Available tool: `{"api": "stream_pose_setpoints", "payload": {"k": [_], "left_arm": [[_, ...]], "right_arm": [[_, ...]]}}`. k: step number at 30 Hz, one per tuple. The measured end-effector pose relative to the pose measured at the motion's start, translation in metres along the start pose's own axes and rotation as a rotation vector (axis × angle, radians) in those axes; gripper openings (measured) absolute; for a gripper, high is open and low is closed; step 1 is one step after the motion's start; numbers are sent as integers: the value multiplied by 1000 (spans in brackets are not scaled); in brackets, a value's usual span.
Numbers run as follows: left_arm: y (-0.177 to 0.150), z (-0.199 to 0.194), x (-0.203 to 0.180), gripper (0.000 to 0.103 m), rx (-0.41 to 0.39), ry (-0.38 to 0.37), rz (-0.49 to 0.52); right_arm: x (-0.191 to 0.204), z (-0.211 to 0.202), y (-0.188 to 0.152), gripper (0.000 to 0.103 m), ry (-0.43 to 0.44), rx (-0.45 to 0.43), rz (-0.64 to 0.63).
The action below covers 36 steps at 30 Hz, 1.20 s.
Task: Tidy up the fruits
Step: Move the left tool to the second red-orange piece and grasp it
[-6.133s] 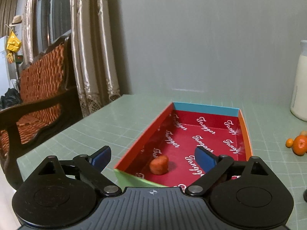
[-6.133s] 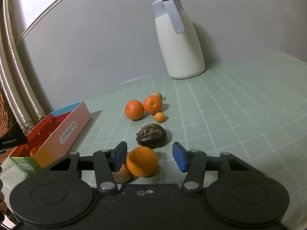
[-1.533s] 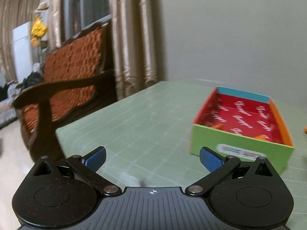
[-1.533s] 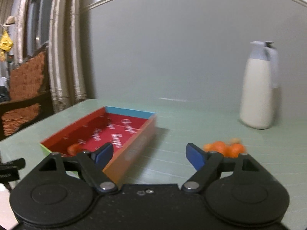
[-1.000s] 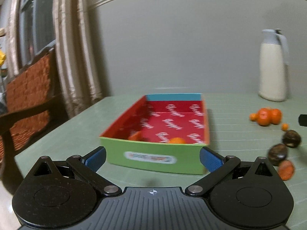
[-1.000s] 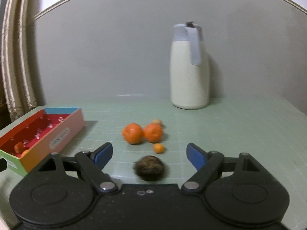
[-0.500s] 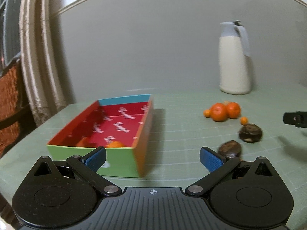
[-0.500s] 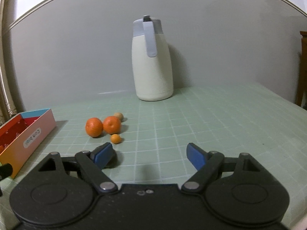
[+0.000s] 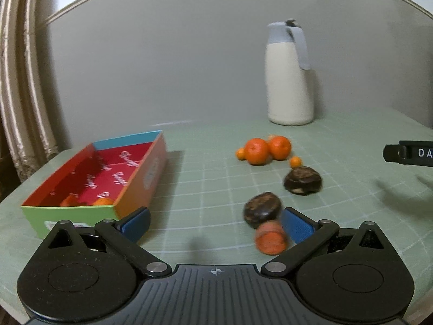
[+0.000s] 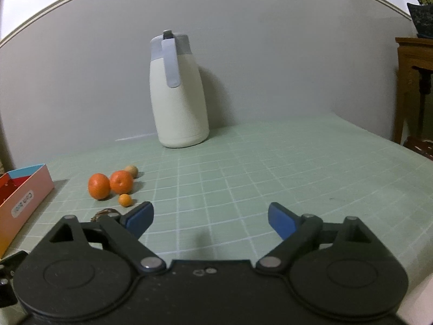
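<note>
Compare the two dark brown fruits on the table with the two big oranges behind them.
The dark fruits are brown-black, flattened and rough-looking; the oranges are bright, round and smooth. The dark fruits lie apart from each other and nearer the left gripper; the oranges sit side by side, farther back toward the jug. All four rest on the green table, outside the box.

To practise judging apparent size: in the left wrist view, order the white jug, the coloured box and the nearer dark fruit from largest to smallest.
1. Coloured box
2. White jug, not far behind, though it stands farther away
3. Nearer dark fruit, clearly smallest
</note>
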<state>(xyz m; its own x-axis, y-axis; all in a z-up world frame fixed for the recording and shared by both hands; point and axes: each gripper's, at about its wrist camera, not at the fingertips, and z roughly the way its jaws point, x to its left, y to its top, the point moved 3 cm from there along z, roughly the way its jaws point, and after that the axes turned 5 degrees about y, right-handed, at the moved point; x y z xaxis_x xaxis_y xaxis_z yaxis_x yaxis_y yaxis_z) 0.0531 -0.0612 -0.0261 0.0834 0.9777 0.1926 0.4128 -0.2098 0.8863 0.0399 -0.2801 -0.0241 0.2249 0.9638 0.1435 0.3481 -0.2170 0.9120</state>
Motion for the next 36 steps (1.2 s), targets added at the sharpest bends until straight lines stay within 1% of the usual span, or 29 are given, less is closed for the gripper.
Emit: {"api": "stream_pose_setpoints", "payload": {"k": [6,8,10,11,12,14,16,19,20,21,22,25,29,31,33,36], "left_arm": [[0,2,-19,102,1,-30,14],[-1,2,-25,102,4,-35,22],[-2,3,-30,102,10,-36,27],[-2,4,-32,100,14,-41,25],[-3,5,-34,91,19,-47,23],[-5,8,-38,81,38,-55,25],[-7,11,-41,80,63,-59,19],[-7,14,-44,76,71,-60,12],[-8,15,-44,70,73,-61,11],[-8,16,-45,60,79,-63,10],[-9,17,-45,55,91,-65,8],[-10,18,-45,51,97,-71,-4],[-10,17,-46,39,98,-76,-8],[-10,17,-46,36,99,-77,-6],[-10,17,-45,31,102,-85,-10],[-10,17,-44,31,105,-92,-14]], "right_arm": [[-14,-7,-1,91,-72,-31,-10],[-20,-10,-1,93,-94,-42,-2],[-26,-12,0,94,-104,-46,15],[-28,-12,0,94,-104,-47,20],[-30,-13,-1,94,-105,-46,24],[-32,-12,-2,94,-106,-42,25],[-34,-12,-3,94,-106,-39,24],[-33,-9,-2,94,-105,-37,29],[-34,-9,-3,94,-105,-37,30],[-34,-9,-3,94,-107,-36,32],[-35,-9,-3,94,-107,-35,33],[-35,-10,-3,94,-106,-33,39],[-35,-10,-4,94,-103,-34,37],[-35,-10,-4,94,-100,-32,36],[-34,-11,-4,94,-97,-31,36],[-33,-11,-4,94,-91,-30,33]]}}
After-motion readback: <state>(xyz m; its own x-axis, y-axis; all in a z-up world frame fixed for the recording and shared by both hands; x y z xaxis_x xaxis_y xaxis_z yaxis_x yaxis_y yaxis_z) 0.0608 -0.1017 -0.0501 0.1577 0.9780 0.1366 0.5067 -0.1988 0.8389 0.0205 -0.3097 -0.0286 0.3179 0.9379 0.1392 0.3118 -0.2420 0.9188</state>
